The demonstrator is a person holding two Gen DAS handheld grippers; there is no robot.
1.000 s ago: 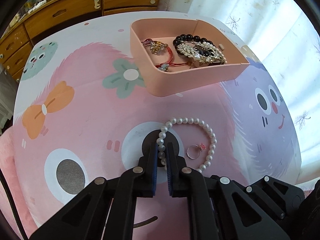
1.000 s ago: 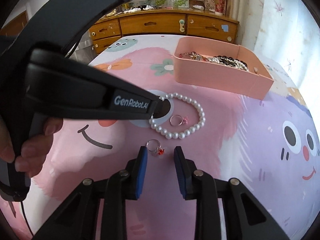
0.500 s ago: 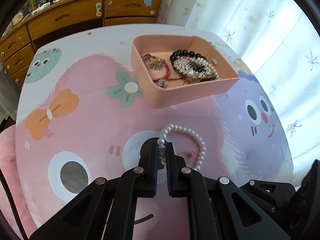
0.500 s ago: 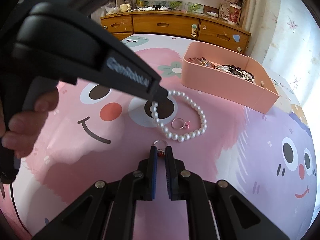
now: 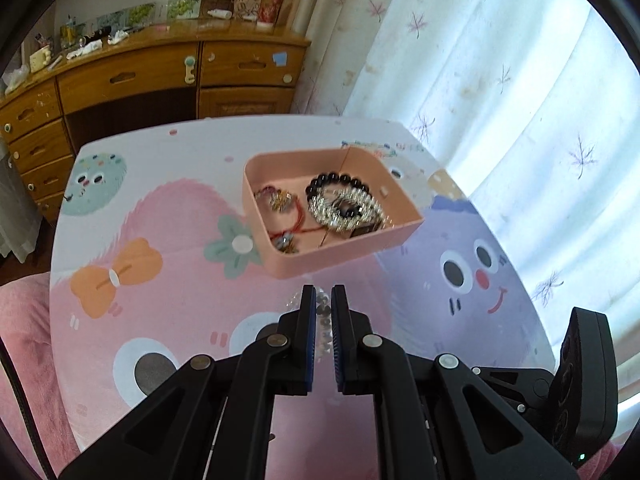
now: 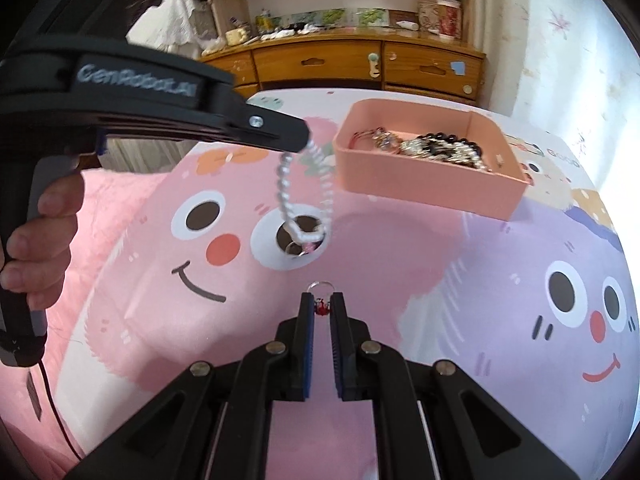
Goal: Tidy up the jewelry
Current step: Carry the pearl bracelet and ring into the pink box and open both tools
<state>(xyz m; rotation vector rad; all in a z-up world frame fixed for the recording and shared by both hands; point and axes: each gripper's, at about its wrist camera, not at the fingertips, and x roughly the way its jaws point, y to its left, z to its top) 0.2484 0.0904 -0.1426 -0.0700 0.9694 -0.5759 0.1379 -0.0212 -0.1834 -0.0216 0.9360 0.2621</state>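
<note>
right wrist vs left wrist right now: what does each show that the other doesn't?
Right wrist only: the whole pearl bracelet hanging from the left gripper, a loose ring on the cloth beneath it, the hand on the left handle, and the red-stone ring pinched in the right gripper.

Left wrist only: the box interior from above, with a red cord beside the black beads.

Both: the pink box of jewelry, the cartoon cloth, the wooden dresser, the curtain.

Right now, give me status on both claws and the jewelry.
Left claw shut on pearl bracelet, hanging clear of the table. Right claw shut on red-stone ring. Pink-stone ring loose on tablecloth. Pink tray ahead, path clear.
</note>
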